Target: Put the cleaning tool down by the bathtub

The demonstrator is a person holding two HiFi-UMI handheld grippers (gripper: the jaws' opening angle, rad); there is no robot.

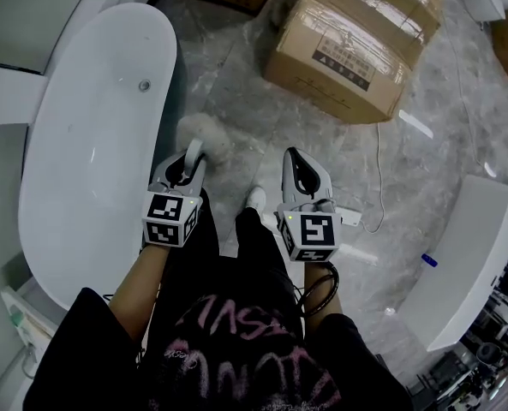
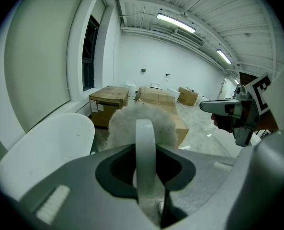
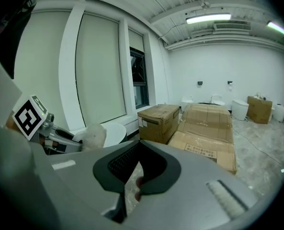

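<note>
The cleaning tool is a fluffy white pad [image 1: 206,135] on a curved white handle [image 2: 145,150]. My left gripper [image 1: 191,156] is shut on that handle, and the pad [image 2: 141,123] sticks out ahead of the jaws, held in the air above the floor. The white bathtub [image 1: 91,144] lies just left of it, its rim [image 2: 46,150] near the pad. My right gripper [image 1: 295,161] hangs level with the left, about a hand's width to its right. It is shut, with nothing between its jaws [image 3: 130,178].
Large cardboard boxes [image 1: 356,45] lie on the marble floor ahead. A white fixture [image 1: 476,259] stands at the right, and a thin cable [image 1: 379,182] runs over the floor toward it. The person's legs and a white shoe [image 1: 254,198] are below the grippers.
</note>
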